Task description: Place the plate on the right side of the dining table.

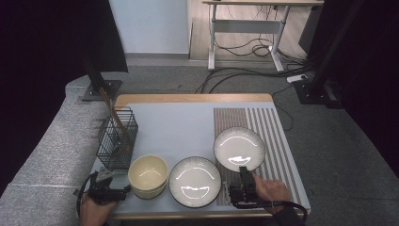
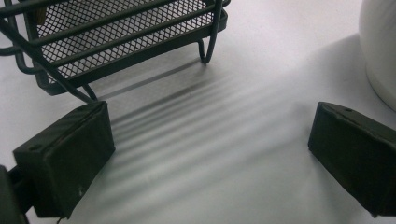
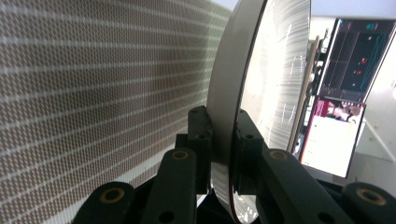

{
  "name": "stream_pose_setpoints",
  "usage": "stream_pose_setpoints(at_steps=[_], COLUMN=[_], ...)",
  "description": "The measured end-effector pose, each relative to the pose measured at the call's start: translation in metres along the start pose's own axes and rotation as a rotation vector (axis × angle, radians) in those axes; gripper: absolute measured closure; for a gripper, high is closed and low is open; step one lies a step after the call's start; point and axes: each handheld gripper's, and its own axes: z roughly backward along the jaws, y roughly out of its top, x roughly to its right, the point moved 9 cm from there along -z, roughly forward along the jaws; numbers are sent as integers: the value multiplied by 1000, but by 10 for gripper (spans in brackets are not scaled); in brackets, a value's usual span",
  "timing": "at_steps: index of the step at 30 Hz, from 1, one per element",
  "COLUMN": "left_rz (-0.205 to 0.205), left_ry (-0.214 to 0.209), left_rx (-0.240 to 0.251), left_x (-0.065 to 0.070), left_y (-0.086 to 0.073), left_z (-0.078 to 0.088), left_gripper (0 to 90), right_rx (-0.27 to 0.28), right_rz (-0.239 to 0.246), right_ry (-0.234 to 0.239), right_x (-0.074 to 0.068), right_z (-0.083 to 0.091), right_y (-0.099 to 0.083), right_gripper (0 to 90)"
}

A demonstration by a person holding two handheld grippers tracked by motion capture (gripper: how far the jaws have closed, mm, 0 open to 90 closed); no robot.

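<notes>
A pale plate with a dark rim [image 1: 239, 148] lies over the striped placemat [image 1: 277, 127] at the right. My right gripper [image 1: 243, 171] is shut on its near rim. In the right gripper view the two pads clamp the plate's edge [image 3: 275, 84] from both sides, at my right gripper [image 3: 223, 126], with the placemat [image 3: 93, 93] behind. My left gripper [image 1: 110, 182] rests at the table's front left corner, open, with only bare table between its jaws [image 2: 210, 126]. A black wire basket [image 2: 116, 42] stands just ahead of it.
A second plate [image 1: 195, 181] sits at front centre, next to stacked cream bowls [image 1: 148, 175]. The wire basket [image 1: 117, 139] holds wooden utensils [image 1: 112, 113]. The bowl's side [image 2: 380, 51] is close to the left gripper's right jaw. A desk and floor cables lie beyond the table.
</notes>
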Motion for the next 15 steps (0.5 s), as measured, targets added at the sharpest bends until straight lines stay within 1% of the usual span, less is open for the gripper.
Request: stream_pose_setpoints(at_steps=[1, 2, 5, 6, 8, 10, 14, 15], left_rz=[0, 0, 0, 0, 0, 0, 0, 0], left_ry=[0, 0, 0, 0, 0, 0, 0, 0], left_rx=[0, 0, 0, 0, 0, 0, 0, 0], left_x=[0, 0, 0, 0, 0, 0, 0, 0], left_y=[0, 0, 0, 0, 0, 0, 0, 0], left_z=[0, 0, 0, 0, 0, 0, 0, 0], left_gripper=[0, 0, 0, 0, 0, 0, 0, 0], right_rx=[-12, -28, -33, -50, -52, -72, -88, -92], right_rz=[0, -18, -22, -30, -31, -42, -36, -46], right_ry=[2, 5, 1, 6, 7, 9, 14, 14], right_x=[0, -1, -1, -2, -2, -3, -5, -7], right_z=[-1, -1, -5, -8, -9, -13, -19, -20], right_y=[-3, -6, -11, -17, -19, -26, -34, -35], right_gripper=[813, 813, 813, 813, 813, 812, 812, 811])
